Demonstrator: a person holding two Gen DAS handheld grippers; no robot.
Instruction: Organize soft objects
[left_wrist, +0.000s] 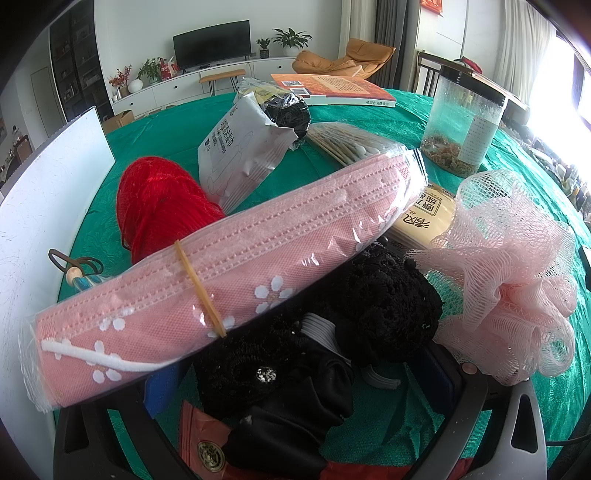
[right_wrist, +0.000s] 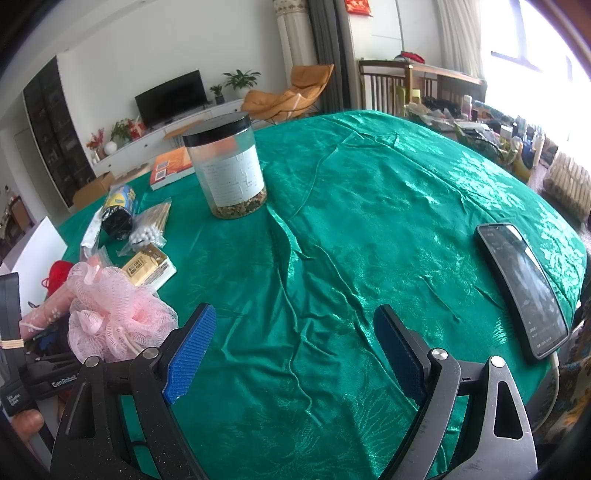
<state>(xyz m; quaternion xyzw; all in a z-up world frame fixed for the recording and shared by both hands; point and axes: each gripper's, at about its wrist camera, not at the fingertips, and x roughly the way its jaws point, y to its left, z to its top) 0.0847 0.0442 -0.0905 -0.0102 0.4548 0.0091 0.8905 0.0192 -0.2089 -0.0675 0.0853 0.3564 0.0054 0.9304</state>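
The left hand-held gripper (left_wrist: 295, 373), jaws apart, straddles black lace fabric (left_wrist: 384, 295), with the pink mask pack (left_wrist: 229, 258) (rubber-banded) lying across its front. A pink mesh pouf (left_wrist: 509, 273) crowds the right, red yarn (left_wrist: 155, 199) behind. The right hand-held gripper (right_wrist: 295, 350) hangs released above bare green tabletop (right_wrist: 369, 221).

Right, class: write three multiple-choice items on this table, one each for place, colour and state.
1. Where does the phone lie? A on the floor; B on the green cloth; C on a chair.
2. What colour is the yarn ball? A blue; B yellow; C red.
3. How is the right gripper? A open, empty; B shut on the phone; C shut on the yarn ball.
Answers: B, it rests flat on the cloth; C, its strands show red; A, its jaws stand apart over bare cloth.
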